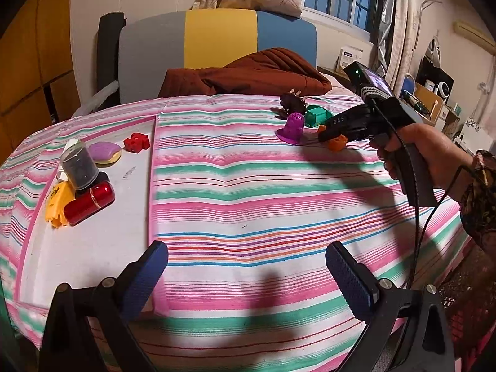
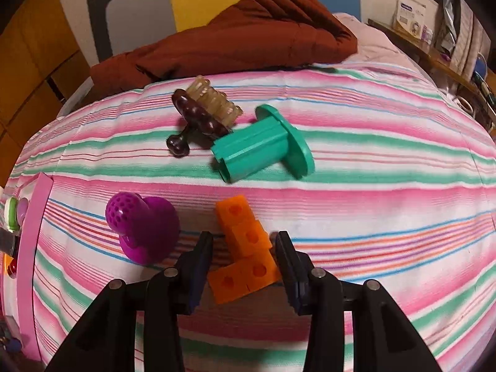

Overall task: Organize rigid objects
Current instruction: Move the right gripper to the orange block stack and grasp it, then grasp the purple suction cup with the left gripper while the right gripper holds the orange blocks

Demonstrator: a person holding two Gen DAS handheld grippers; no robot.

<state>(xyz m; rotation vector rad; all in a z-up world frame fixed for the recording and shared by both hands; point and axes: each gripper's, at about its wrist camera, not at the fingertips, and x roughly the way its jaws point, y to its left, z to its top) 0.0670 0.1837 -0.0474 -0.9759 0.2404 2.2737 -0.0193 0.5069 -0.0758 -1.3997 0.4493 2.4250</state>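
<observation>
An orange L-shaped block [image 2: 245, 251] lies on the striped bedspread between the fingers of my right gripper [image 2: 245, 248]; the jaws are open around it, and the right pad looks close to or touching its edge. A purple perforated cup [image 2: 139, 226] lies to its left, with a teal spool [image 2: 263, 145] and a dark brush [image 2: 201, 114] behind. In the left wrist view my right gripper [image 1: 325, 135] is over the orange block [image 1: 337, 143] beside the purple cup [image 1: 294, 127]. My left gripper [image 1: 245, 266] is open and empty above the bedspread.
A white tray [image 1: 102, 232] at the left holds a red cylinder [image 1: 90, 204], a yellow piece [image 1: 57, 204], a clear jar [image 1: 79, 164], a purple disc [image 1: 105, 152] and a red block [image 1: 137, 142]. A brown quilt [image 1: 248, 74] lies at the back.
</observation>
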